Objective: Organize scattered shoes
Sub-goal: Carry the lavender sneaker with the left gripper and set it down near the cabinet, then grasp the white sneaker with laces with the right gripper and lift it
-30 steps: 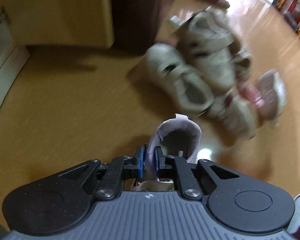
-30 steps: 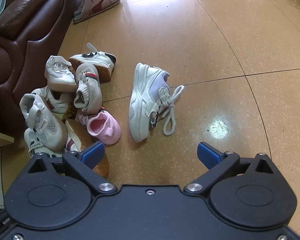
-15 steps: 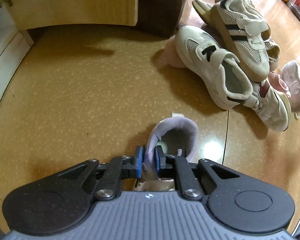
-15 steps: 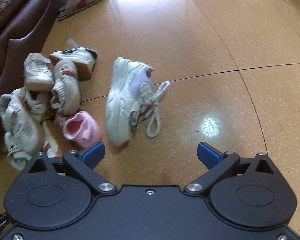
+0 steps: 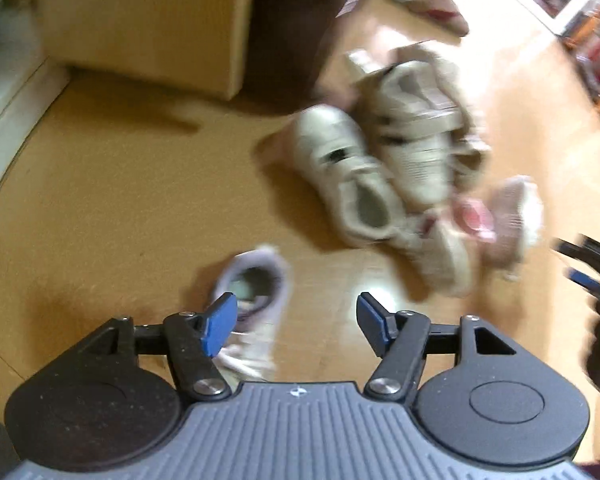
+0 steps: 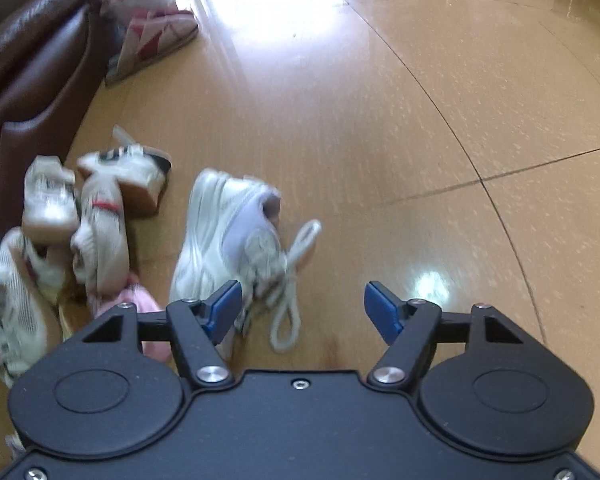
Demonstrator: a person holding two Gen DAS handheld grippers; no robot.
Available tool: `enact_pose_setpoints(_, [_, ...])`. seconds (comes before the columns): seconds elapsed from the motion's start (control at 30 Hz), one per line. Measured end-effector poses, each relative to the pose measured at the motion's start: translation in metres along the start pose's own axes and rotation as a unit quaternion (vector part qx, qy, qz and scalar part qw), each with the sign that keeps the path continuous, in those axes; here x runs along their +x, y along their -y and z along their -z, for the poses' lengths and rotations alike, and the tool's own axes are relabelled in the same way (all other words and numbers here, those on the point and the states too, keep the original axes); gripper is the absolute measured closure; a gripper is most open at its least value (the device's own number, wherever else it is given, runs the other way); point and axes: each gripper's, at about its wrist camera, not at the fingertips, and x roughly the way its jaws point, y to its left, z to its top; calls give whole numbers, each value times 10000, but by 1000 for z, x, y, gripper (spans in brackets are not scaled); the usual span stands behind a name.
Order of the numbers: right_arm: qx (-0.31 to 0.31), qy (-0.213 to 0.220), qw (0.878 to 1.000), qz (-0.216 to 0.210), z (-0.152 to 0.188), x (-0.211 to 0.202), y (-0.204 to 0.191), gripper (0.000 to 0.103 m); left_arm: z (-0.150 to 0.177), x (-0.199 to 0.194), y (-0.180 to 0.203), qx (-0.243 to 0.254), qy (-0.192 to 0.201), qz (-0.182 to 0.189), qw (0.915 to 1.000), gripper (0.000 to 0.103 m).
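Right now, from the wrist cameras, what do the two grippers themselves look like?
The left gripper has black linkage arms with silver pivot screws, blue finger pads, round black housings and a ribbed grey body. The right gripper has the same black linkages and blue pads, but a smooth black body with small screws.

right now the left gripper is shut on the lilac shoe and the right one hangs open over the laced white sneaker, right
Not quite. The left gripper is open, not shut on the lilac shoe: the left wrist view shows its jaws just opened, and the shoe lies free on the floor beside the left pad. The rest holds: the right gripper hangs open over the laced white sneaker.
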Motion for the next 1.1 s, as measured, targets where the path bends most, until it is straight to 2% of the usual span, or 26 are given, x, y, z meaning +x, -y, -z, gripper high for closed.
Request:
enact_pose_setpoints(0.07, [-41, -35, 9998, -182, -7, 14, 5, 32, -1, -24, 17, 524, -36, 40, 9986, 37])
enact_pose_setpoints(0.17, [-295, 3, 9992, -254, -12, 23, 8, 32, 4, -67, 45, 1543, 208, -250, 9875, 36])
enact_pose_setpoints(0.27, [-244, 12, 9987, -441, -18, 33, 16, 32, 8, -79, 48, 1753, 372, -553, 9822, 36])
enact_pose_setpoints(0.3, [-186, 25, 9980, -595, -22, 39, 19, 32, 9, -78, 45, 1742, 426, -653, 9816, 36])
enact_pose_setpoints(0.4, [-287, 1, 9971, -707, -28, 50, 19, 32, 7, -65, 35, 1558, 367, -816, 9837, 36])
enact_pose_setpoints(0.5, [-269, 12, 9956, -897, -31, 61, 20, 32, 6, -44, 24, 1386, 82, -917, 9861, 37])
enact_pose_setpoints(0.6, [-257, 7, 9927, -1177, -31, 68, 21, 32, 4, -27, 19, 1436, -169, -1086, 9835, 37])
enact_pose_setpoints(0.67, [-579, -141, 9862, -1545, -27, 67, 13, 48, 1, -22, 17, 1403, -210, -1103, 9837, 36])
enact_pose_setpoints(0.77, [-1277, -42, 9741, -1864, -18, 57, -3, 50, -5, -18, 18, 1330, -171, -1026, 9856, 36])
enact_pose_setpoints(0.83, [-1372, -50, 9699, -2009, -18, 57, -6, 54, -7, -16, 20, 1309, -154, -998, 9862, 37])
enact_pose_setpoints(0.9, [-1280, -61, 9669, -2206, -21, 59, -4, 60, -6, -15, 22, 1317, -167, -999, 9861, 36])
enact_pose_setpoints(0.97, [-1209, -83, 9650, -2325, -23, 63, -4, 61, -5, -13, 23, 1329, -211, -1002, 9858, 36])
enact_pose_setpoints(1.1, [-563, -249, 9625, -2641, -27, 83, 0, 50, -4, -9, 24, 1307, -252, -1004, 9860, 36])
